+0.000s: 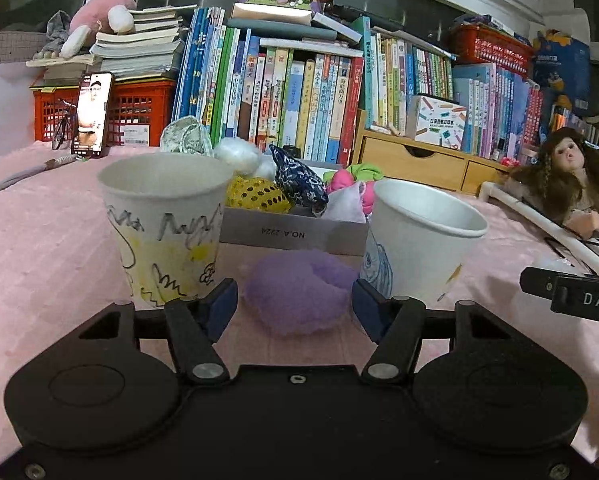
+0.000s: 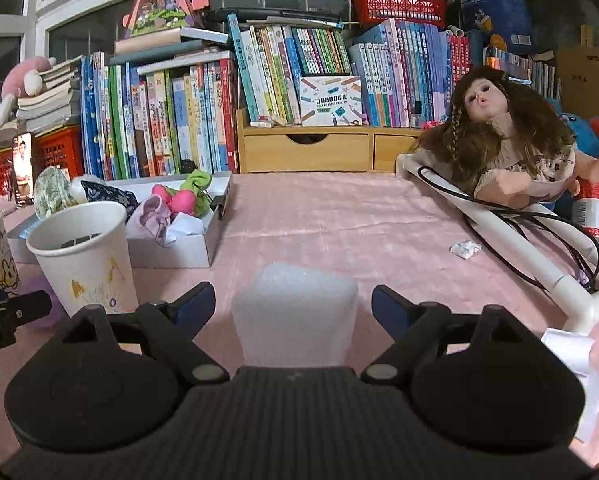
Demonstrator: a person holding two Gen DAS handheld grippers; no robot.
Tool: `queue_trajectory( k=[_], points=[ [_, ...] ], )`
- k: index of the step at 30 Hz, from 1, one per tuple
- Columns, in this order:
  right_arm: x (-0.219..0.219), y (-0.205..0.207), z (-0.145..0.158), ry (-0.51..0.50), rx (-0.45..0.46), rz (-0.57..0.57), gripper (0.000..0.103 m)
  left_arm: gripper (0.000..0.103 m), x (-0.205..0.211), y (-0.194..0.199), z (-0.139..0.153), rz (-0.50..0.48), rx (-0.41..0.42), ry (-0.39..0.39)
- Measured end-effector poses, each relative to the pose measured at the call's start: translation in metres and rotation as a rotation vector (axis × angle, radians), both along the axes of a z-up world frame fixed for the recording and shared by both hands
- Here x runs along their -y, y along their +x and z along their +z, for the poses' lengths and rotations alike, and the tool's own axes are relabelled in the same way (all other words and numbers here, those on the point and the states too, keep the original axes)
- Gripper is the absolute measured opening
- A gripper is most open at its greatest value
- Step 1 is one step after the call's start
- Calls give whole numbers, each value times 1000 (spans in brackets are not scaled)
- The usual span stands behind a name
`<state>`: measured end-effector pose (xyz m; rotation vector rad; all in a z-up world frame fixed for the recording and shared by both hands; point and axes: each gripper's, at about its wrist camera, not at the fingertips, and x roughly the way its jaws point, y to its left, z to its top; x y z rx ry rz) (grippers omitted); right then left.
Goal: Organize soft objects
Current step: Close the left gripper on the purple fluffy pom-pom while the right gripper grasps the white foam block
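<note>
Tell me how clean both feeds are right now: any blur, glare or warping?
Left wrist view: sharp in the middle, purple fuzzy ring clear between the left tool fingers; the window frame bows from fisheye. Right wrist view: the white foam piece looks pale, nearly washed out; the doll and books stay readable; dim corners.

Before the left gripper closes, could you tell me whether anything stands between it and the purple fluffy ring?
Nothing visible does: the purple fluffy ring lies on bare pink cloth directly ahead of the left gripper, between two paper cups flanking it.

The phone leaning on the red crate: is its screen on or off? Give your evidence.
On. The phone shows a lit picture of a person, bright against the red crate.
</note>
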<state>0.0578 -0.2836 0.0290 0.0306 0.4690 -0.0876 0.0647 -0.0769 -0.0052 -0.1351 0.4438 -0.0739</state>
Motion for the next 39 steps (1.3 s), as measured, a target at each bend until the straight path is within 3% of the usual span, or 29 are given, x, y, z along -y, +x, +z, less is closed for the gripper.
queue_trajectory(
  k=[2, 6, 20, 23, 27, 29, 32, 39],
  points=[
    [1, 2, -1, 8, -10, -2, 87, 59, 2, 4, 0, 5, -12, 6],
    [1, 6, -4, 10, -37, -4, 68, 51, 2, 8, -2, -9, -29, 8],
    [-21, -14, 7, 1, 15, 86, 67, 52, -13, -39, 4, -88, -25, 22],
    [-25, -16, 6, 4, 12, 96, 67, 70, -12, -46, 3, -80, 1, 48],
    [-29, -17, 4, 13, 4, 103, 67, 73, -11, -39, 1, -84, -11, 50],
    [-29, -17, 4, 15, 3, 107, 67, 71, -10, -32, -3, -86, -37, 54],
    [-31, -19, 3, 20, 4, 109, 67, 54, -12, -22, -6, -95, -77, 32],
    [-26, -19, 19, 43, 44, 105, 67, 53, -14, -42, 15, -185, -24, 61]
  ],
)
